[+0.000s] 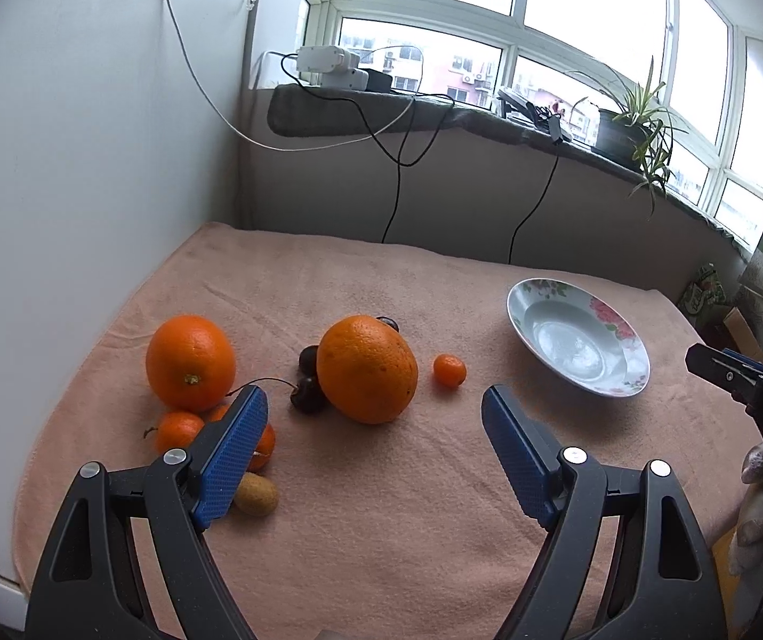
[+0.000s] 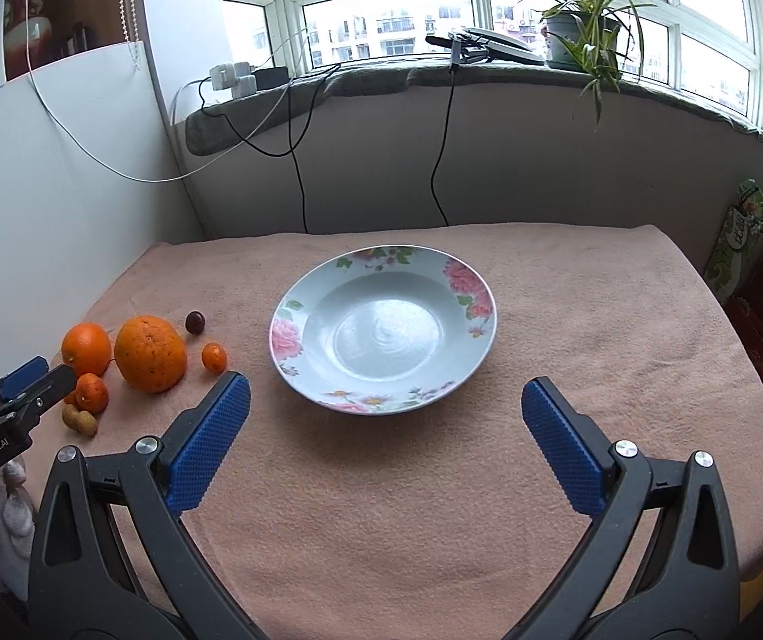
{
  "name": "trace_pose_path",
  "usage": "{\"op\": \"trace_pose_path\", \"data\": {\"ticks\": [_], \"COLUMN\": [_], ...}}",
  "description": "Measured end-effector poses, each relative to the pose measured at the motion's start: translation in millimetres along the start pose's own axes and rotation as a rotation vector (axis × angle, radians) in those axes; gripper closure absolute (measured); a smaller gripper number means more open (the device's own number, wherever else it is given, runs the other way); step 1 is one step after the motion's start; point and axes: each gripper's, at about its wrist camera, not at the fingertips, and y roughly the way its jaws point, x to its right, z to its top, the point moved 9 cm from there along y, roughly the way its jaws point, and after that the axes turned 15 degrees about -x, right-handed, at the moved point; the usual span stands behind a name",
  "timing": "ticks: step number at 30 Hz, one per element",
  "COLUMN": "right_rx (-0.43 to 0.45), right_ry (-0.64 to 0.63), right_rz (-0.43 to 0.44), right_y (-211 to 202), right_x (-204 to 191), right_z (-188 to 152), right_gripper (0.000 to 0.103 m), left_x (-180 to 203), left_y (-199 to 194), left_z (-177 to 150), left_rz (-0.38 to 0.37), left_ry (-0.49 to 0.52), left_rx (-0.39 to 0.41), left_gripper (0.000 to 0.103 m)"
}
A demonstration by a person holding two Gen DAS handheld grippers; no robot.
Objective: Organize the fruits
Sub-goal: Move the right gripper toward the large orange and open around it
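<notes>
- We are holding the left gripper (image 1: 376, 410) above the near left part of the tabletop (image 1: 381, 506), its jaws standing wide apart with nothing between them.
- We are holding the right gripper (image 2: 384, 408) just in front of the flowered plate (image 2: 296, 320), jaws likewise spread apart and gripping nothing.
- The plate is sitting bare on the pink cloth (image 2: 594, 320) covering the tabletop, well apart from the fruit on the left.
- The fruits are lying in a loose cluster: a large orange (image 1: 368, 368) in the middle, a second orange (image 1: 190, 361) to its left, and dark cherries (image 1: 307, 394) touching the middle orange.
- A tiny kumquat (image 1: 449, 370) is resting alone just right of the large orange, between it and the plate.
- Small mandarins (image 1: 177, 431) and a brown kiwi (image 1: 256, 494) are lying nearest us, partly hidden behind the left gripper's left finger.
- A potted plant (image 2: 581, 34) is standing on the windowsill behind.
</notes>
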Motion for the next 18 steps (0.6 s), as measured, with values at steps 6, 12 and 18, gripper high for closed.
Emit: {"op": "trace_pose_path", "data": {"ticks": [6,12,18], "right_rx": [-0.030,-0.049,-0.143], "right_ry": [-0.073,-0.141,-0.220], "right_rz": [0.083,0.173,0.248], "right_y": [20.5,39.1,69.0], "right_x": [-32.9,-65.1,-101.0], "right_z": [15.4,27.1,36.7], "right_gripper": [0.000,0.000,0.000], "left_x": [-8.7,-10.5,-5.0], "left_y": [7.5,16.6,31.2], "left_z": [-3.0,-4.4,-3.6], "left_rz": [-0.023,-0.054,-0.090], "left_ry": [-0.024,-0.047,-0.048], "left_rx": [-0.018,-0.030,-0.052], "left_gripper": [0.021,0.021,0.028]}}
